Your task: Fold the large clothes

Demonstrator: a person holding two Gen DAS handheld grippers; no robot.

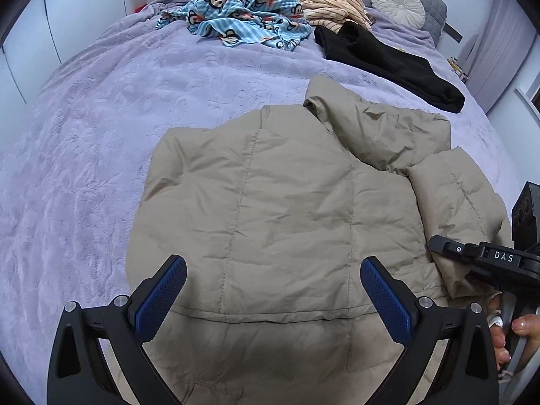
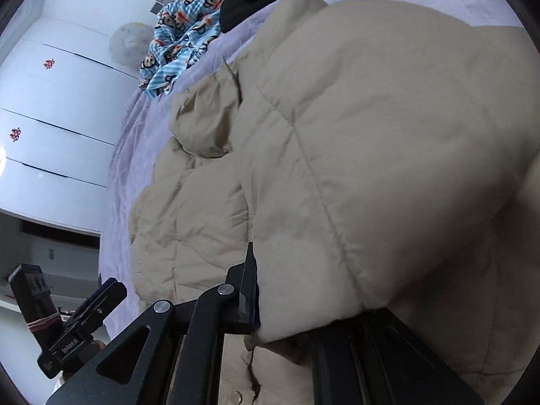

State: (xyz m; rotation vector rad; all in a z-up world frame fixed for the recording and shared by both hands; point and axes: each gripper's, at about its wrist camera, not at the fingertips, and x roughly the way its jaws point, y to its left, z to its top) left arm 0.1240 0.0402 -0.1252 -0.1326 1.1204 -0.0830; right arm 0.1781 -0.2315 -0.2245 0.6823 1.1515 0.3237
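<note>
A beige puffer jacket [image 1: 287, 202] lies back up on the lilac bed cover [image 1: 84, 168]. My left gripper [image 1: 273, 287] hovers open over the jacket's hem, its blue pads [image 1: 165, 290] wide apart with nothing between them. My right gripper [image 1: 438, 246] comes in from the right edge, at the jacket's right sleeve [image 1: 459, 209]. In the right wrist view the right gripper [image 2: 261, 287] is shut on a puffy fold of the jacket [image 2: 371, 152], which drapes over it and hides one finger. The left gripper [image 2: 91, 303] shows at the lower left there.
At the head of the bed lie a blue monkey-print cloth [image 1: 243, 13], a peach striped garment [image 1: 327, 0], a black garment [image 1: 391, 64] and a round white cushion [image 1: 398, 5]. White wardrobe doors [image 2: 50, 118] stand beyond the bed. A person's hand [image 1: 519, 330] shows at the lower right.
</note>
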